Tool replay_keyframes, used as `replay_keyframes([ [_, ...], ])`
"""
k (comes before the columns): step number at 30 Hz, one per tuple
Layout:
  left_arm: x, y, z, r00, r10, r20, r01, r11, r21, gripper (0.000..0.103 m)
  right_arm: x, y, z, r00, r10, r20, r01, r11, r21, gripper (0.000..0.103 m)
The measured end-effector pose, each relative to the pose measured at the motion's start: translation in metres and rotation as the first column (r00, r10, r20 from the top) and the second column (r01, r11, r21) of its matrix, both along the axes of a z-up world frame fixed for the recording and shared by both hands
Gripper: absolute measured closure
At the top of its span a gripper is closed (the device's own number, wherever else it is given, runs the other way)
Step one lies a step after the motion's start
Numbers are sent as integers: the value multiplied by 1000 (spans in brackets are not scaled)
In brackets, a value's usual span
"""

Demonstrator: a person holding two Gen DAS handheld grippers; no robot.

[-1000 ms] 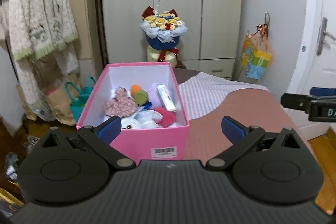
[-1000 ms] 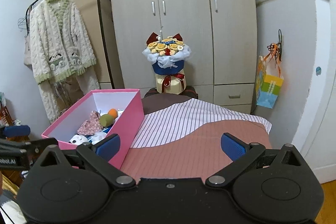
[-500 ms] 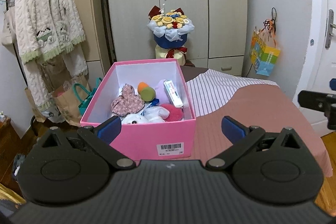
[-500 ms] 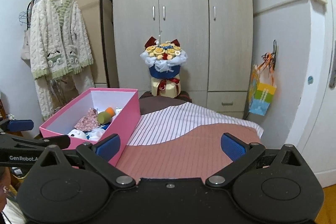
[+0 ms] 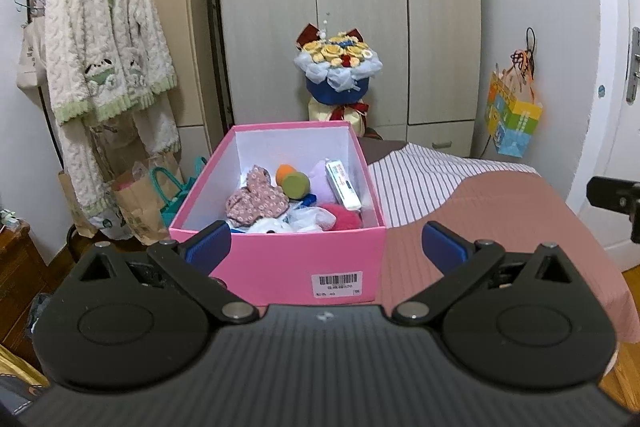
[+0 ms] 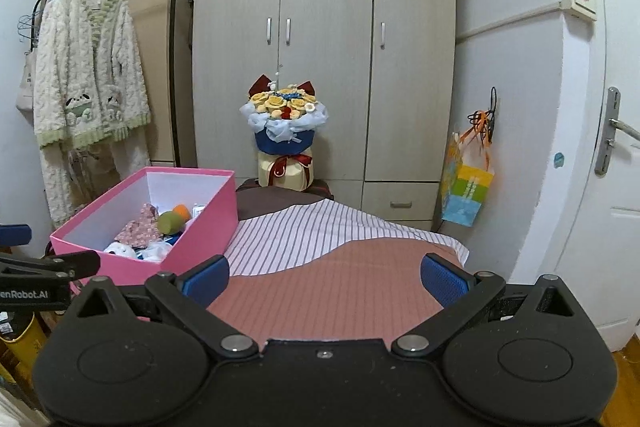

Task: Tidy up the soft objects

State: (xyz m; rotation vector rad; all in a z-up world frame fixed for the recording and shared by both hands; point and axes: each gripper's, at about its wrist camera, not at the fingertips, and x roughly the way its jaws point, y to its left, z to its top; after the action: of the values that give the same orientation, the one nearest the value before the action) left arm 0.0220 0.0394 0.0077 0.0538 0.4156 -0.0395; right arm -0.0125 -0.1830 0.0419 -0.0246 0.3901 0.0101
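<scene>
**user1:** Left wrist view puts the left gripper (image 5: 326,245) right in front of the pink box (image 5: 276,259), jaws spread wide with nothing between the blue pads (image 5: 210,239). The box sits at the near left corner of the bed (image 5: 500,211), barcode side facing the camera.

**user2:** What's in it?

**user1:** A pile of soft stuff: floral fabric piece (image 5: 256,201), an orange-and-green plush (image 5: 294,183), something red and fuzzy (image 5: 342,215), a white plush (image 5: 272,225), plus a tube (image 5: 342,185) leaning on the right wall. All below the rim.

**user2:** And the other side?

**user1:** Right gripper (image 6: 324,283) is also wide open and empty, hanging over the pinkish bedspread. Everything right of the box is bare cover, striped section (image 6: 320,239) farther back, so lots of room there. Left of the box the bed edge drops to bags on the floor (image 5: 136,203). Far end has a bouquet (image 6: 284,131) in front of the wardrobe (image 6: 328,47).
</scene>
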Motion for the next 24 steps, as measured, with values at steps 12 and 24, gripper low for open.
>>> replay_keyframes([
  [12,-5,0,-1,1000,2,16,-2,1000,13,0,-10,7,-3,1000,-18,5,19,997,-81,0],
  [24,-7,-4,2,1000,-3,13,3,1000,16,0,-11,0,-1,999,-34,-2,34,997,-64,0],
])
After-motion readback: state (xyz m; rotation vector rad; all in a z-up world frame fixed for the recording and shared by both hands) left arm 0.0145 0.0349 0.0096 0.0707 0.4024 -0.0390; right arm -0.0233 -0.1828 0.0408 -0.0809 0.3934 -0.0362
